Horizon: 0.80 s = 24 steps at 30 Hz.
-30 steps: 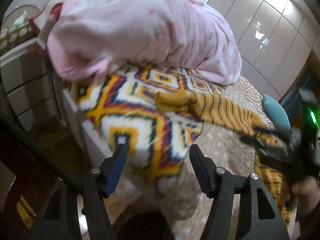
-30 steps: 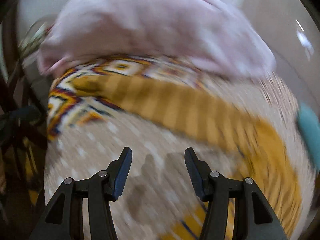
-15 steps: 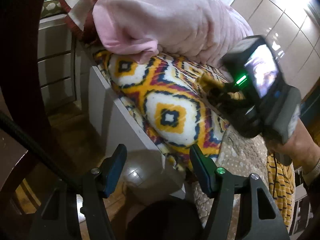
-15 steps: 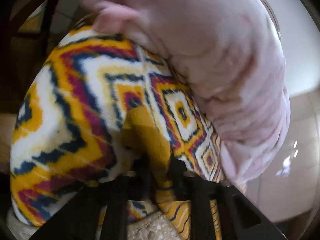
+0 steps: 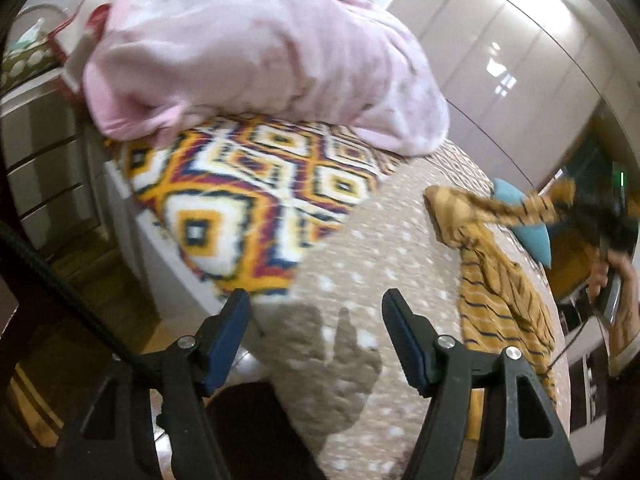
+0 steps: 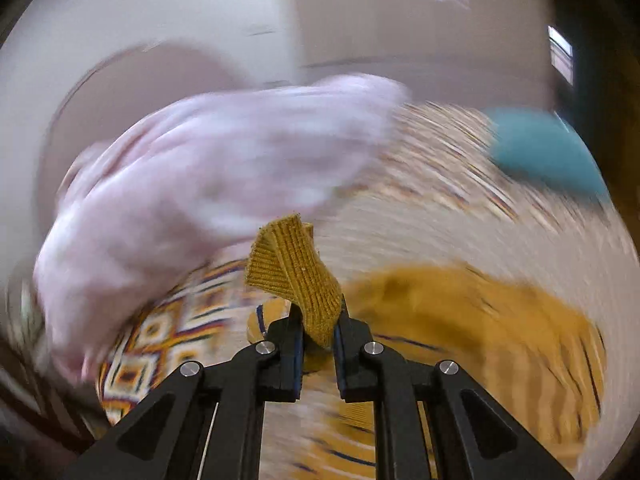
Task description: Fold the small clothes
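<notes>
- Left wrist view: half a second ago I was looking past the bed's edge at the floor with the right gripper's camera close in front; now my left gripper (image 5: 316, 338) faces the beige dotted bedcover (image 5: 384, 264), its fingers spread wide with nothing between them.
- The mustard-yellow striped knit garment (image 5: 496, 292) has been pulled off the colourful diamond-patterned blanket (image 5: 256, 196). It lies well to the right of my left fingers, one end lifted toward the right gripper (image 5: 600, 220) at the frame's edge, in front of a teal cushion (image 5: 534, 236).
- A bulky pink quilt (image 5: 256, 60) sits on the far side of the blanket.
- Right wrist view: the background is motion-blurred. The fingers (image 6: 288, 350) of the right gripper are clamped on a ribbed mustard cuff (image 6: 296, 276) of the garment, as before; it now stands up sharply out of them, folded over at its tip.
- The rest of the garment trails blurred below and to the right.
</notes>
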{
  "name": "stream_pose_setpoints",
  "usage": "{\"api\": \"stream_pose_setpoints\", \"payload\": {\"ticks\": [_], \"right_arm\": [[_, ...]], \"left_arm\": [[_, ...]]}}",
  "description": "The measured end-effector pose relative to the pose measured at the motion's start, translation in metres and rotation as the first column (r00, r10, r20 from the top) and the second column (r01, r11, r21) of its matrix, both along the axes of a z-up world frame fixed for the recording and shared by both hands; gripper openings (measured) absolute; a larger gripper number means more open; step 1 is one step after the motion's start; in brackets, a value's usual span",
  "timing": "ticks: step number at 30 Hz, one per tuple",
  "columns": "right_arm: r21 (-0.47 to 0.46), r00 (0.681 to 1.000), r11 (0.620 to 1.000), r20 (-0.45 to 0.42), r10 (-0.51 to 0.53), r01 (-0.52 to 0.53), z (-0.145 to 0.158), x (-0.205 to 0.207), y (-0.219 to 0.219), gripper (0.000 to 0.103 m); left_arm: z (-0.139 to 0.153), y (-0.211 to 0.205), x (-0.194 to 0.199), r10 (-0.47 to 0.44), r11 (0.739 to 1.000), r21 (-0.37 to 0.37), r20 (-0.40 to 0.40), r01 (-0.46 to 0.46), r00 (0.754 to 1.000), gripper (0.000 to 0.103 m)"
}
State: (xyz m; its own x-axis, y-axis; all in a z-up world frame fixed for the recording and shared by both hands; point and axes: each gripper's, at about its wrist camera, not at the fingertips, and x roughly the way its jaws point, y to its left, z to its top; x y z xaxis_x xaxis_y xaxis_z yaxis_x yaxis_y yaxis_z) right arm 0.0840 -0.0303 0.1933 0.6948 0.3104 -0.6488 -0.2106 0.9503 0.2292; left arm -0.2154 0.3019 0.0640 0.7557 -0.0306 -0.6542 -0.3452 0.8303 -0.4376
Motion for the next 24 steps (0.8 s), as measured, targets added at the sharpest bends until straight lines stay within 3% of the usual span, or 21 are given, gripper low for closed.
{"api": "stream_pose_setpoints", "payload": {"ticks": [3, 6, 8, 9, 11, 14, 18, 21, 24], "right_arm": [[0.040, 0.974, 0.977, -0.089, -0.206, 0.210, -0.032, -0.003, -0.112, 0.012], [0.031, 0.910, 0.932, -0.232, -0.344, 0.360, -0.087, -0.015, -0.197, 0.017], [0.046, 0.859, 0.901, -0.325, -0.395, 0.432, -0.120, -0.021, -0.239, 0.023], [0.090, 0.832, 0.876, -0.372, -0.411, 0.473, -0.137, -0.030, -0.263, 0.032], [0.156, 0.817, 0.844, -0.388, -0.426, 0.514, -0.148, -0.045, -0.291, 0.033], [0.171, 0.831, 0.841, -0.345, -0.437, 0.513, -0.144, -0.065, -0.313, 0.043], [0.117, 0.896, 0.906, -0.241, -0.372, 0.407, -0.121, -0.074, -0.308, 0.044], [0.040, 0.947, 0.957, -0.161, -0.278, 0.287, -0.104, -0.076, -0.278, 0.044], [-0.069, 0.974, 0.979, -0.112, -0.199, 0.192, -0.103, -0.066, -0.245, 0.054]], "left_arm": [[0.005, -0.021, 0.011, -0.048, 0.999, 0.023, -0.014, 0.048, 0.999, 0.067], [0.009, -0.041, 0.025, -0.098, 0.995, 0.034, -0.028, 0.099, 0.995, 0.067], [0.014, -0.056, 0.034, -0.131, 0.990, 0.039, -0.033, 0.132, 0.991, 0.067], [0.017, -0.064, 0.039, -0.149, 0.987, 0.048, -0.034, 0.151, 0.988, 0.067], [0.024, -0.081, 0.047, -0.182, 0.980, 0.074, -0.037, 0.184, 0.983, 0.069], [0.032, -0.106, 0.059, -0.233, 0.965, 0.112, -0.042, 0.236, 0.972, 0.072], [0.035, -0.138, 0.080, -0.298, 0.944, 0.132, -0.052, 0.302, 0.953, 0.072], [0.035, -0.161, 0.094, -0.334, 0.933, 0.127, -0.051, 0.338, 0.941, 0.072], [0.034, -0.179, 0.107, -0.362, 0.922, 0.129, -0.053, 0.366, 0.931, 0.072]]}}
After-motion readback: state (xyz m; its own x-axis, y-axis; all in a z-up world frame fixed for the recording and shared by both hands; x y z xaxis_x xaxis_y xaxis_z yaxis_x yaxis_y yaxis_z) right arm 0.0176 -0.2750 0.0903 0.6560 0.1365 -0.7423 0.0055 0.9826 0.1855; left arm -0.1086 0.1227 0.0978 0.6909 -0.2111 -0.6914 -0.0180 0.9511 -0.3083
